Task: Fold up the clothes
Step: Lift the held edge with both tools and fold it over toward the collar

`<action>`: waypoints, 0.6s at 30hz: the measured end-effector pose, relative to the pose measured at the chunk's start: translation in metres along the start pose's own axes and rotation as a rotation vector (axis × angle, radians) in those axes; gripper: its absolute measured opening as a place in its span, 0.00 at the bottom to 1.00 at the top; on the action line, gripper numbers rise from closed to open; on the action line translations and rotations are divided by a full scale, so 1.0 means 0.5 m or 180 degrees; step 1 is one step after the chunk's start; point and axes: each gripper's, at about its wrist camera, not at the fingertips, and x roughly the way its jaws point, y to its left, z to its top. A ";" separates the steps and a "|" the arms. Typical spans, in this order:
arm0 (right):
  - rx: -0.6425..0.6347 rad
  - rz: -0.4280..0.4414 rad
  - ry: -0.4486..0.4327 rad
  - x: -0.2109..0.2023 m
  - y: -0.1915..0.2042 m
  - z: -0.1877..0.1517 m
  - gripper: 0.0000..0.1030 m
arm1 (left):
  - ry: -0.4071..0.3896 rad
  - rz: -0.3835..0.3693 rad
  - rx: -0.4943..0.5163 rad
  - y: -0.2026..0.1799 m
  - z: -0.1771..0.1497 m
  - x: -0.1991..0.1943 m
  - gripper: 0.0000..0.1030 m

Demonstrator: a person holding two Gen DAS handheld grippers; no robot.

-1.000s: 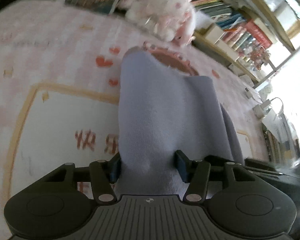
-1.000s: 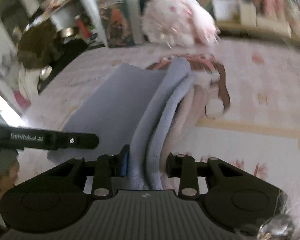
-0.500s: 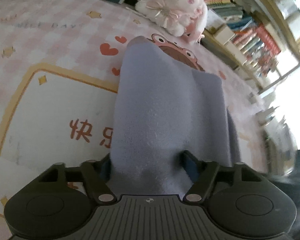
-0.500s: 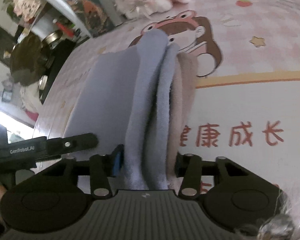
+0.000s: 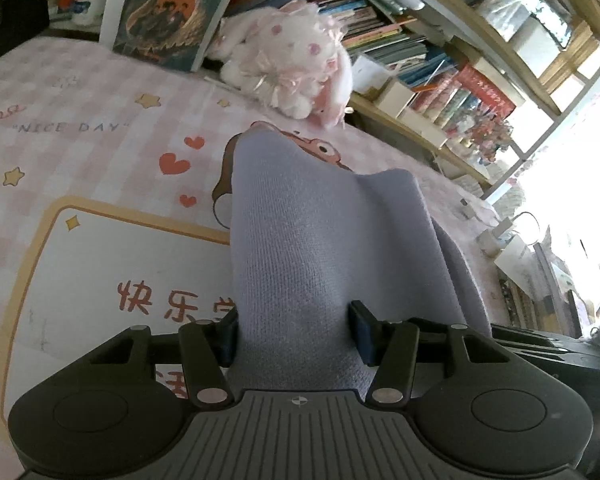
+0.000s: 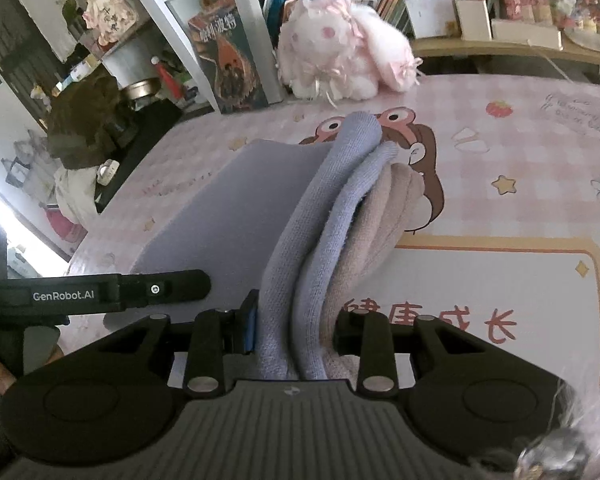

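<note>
A soft lavender knit garment [image 5: 324, 264], bunched and held above a pink cartoon tablecloth [image 5: 80, 152]. The left gripper [image 5: 294, 334] and right gripper [image 6: 294, 332] clamp thick folds, jaws closing. Light and floppy; best held at its edges.

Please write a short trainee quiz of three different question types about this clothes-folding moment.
1. True or false: the plush rabbit lies on top of the lavender garment.
2. Which colour is the inner layer showing at the folded edge in the right tool? A) green B) beige-pink C) black
3. Fill in: the left tool has the garment ___ its fingers.

Key: 1 false, the rabbit sits apart by the books; 2 B; 3 between, with both tools closing on the cloth.
</note>
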 end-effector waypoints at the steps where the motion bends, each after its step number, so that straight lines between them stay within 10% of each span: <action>1: 0.0000 0.0000 -0.0009 -0.005 0.000 -0.002 0.29 | -0.0008 -0.0006 0.0000 -0.003 -0.002 -0.003 0.51; 18: 0.0081 0.0031 -0.0142 -0.041 0.018 -0.014 0.29 | -0.0085 -0.0030 0.0078 -0.004 -0.005 -0.037 0.51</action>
